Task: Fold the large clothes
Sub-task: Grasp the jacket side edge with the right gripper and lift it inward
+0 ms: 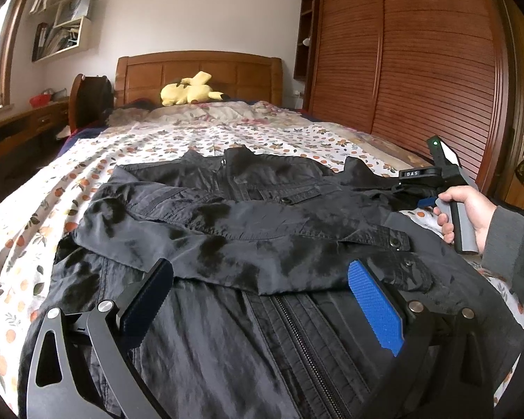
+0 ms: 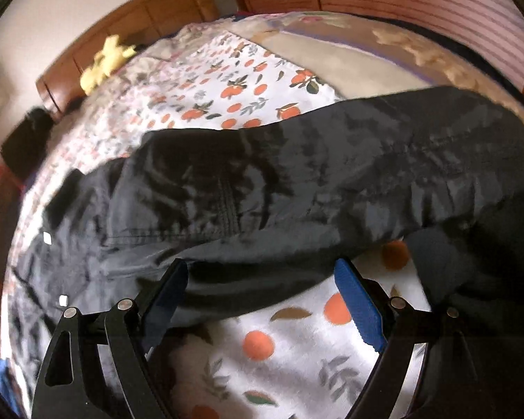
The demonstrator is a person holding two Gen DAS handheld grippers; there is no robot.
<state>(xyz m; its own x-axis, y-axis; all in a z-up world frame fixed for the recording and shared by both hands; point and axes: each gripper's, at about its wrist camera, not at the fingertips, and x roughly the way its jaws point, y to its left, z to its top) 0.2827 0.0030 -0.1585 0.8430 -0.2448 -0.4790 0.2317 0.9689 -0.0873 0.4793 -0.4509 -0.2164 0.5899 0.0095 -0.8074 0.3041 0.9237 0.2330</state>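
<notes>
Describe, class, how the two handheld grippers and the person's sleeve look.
Both the left gripper and the right gripper have black metal linkages with silver rivets and ridged blue pads. The right one's grey handle carries a green light. The sleeve is grey.

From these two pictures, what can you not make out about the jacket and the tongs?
- Left wrist view: the jacket hem is cut off by the bottom edge, behind the left tongs.
- Left wrist view: the right tongs' tips are hidden behind the jacket and the hand.
- Right wrist view: motion blur smears the jacket's seams; whether the open right tongs touch the cloth is unclear.
</notes>
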